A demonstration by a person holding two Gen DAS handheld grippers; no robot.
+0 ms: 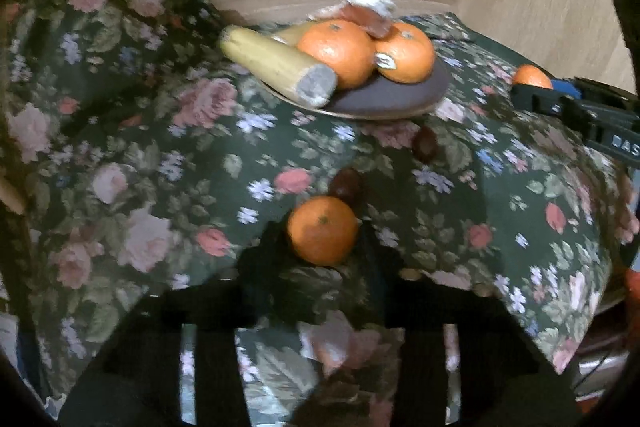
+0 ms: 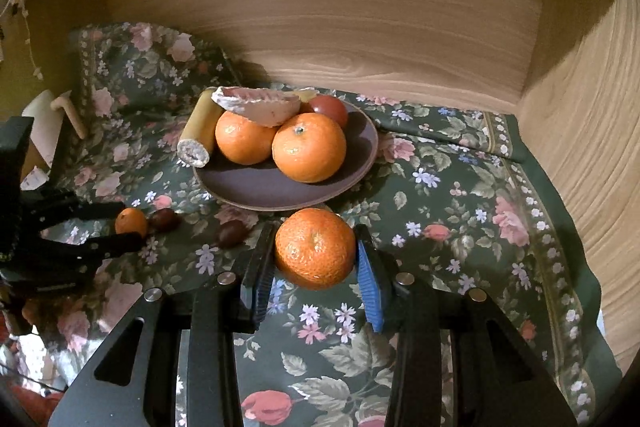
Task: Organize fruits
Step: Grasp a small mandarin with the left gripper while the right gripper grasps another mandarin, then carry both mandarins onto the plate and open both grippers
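Plate (image 2: 256, 187) w/ 2 oranges, banana; R gripper (image 2: 316, 259) clamped on orange (image 2: 315, 247); L gripper (image 2: 130, 223) apart round small orange (image 2: 131, 221); 2 dark fruits left.

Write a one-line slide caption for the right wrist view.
Right gripper holds a mandarin just short of the plate of fruit.

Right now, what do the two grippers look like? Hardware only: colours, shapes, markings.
Both are black. The right gripper has angular black finger arms with slot cutouts, round silver fasteners and ribbed blue pads on its fingers; from the left wrist view its body carries white lettering, partly cut off. The left gripper has slim, dark, tapered fingers on a black frame. No cables or sleeves are clearly visible.
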